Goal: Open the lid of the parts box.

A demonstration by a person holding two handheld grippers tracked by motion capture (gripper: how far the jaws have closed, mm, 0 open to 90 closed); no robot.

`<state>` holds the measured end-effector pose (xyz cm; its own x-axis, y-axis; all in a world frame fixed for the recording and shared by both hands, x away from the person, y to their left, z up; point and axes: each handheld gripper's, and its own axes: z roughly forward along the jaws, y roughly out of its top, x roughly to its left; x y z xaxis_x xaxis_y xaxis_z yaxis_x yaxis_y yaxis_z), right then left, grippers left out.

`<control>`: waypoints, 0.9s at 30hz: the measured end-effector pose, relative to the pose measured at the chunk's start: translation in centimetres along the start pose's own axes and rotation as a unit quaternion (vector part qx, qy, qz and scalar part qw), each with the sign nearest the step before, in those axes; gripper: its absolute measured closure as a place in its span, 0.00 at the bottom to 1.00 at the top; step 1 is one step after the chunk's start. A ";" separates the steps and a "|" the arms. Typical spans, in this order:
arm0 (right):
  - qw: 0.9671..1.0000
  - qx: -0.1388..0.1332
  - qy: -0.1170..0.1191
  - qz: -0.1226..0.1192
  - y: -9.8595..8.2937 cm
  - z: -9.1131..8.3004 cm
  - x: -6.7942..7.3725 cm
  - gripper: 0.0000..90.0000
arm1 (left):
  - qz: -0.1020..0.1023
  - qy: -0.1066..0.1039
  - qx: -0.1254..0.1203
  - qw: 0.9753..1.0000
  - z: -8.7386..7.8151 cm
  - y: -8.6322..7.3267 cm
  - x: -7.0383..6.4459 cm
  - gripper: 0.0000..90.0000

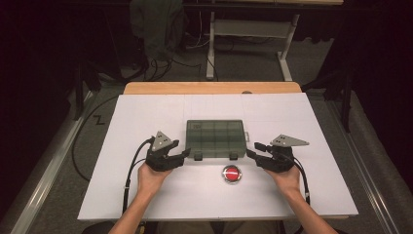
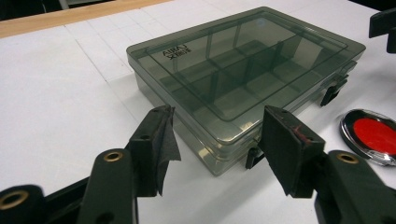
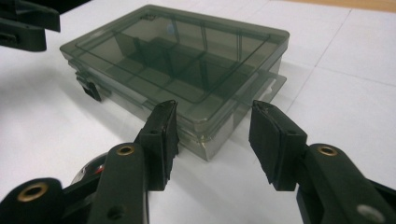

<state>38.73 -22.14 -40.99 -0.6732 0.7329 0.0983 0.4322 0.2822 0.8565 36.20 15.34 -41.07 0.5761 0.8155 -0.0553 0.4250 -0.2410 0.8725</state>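
Note:
A smoky see-through compartment box lies shut in the middle of the white table, its two dark latches facing me. My left gripper rests open at the box's near left corner, and the box stands just beyond its spread jaws. My right gripper rests open at the near right corner, with that corner of the box just past its jaws. Nothing is between either pair of jaws. A round red disc with a chrome rim lies in front of the box.
The red disc sits close to the right of my left gripper. A wooden strip runs along the table's far edge. Beyond it stand a white desk frame and a chair with cables on the floor.

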 end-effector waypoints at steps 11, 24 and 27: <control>0.999 0.050 0.008 -0.005 0.3 -0.2 -0.4 0.67 | 0.006 0.007 0.039 0.999 -0.4 0.3 0.3 0.55; 0.995 0.094 0.014 -0.019 0.8 -0.2 -0.6 0.82 | 0.002 0.011 0.104 0.995 -0.6 0.5 0.6 0.65; 0.994 0.105 0.015 -0.023 0.9 -0.1 -0.7 0.87 | 0.009 0.019 0.119 0.993 -0.6 0.5 0.6 0.70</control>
<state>39.53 -22.47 -40.20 -0.7109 0.6988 0.0798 0.5153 0.4402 0.7353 36.31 16.04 -40.37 0.5604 0.8280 -0.0189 0.5699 -0.3690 0.7342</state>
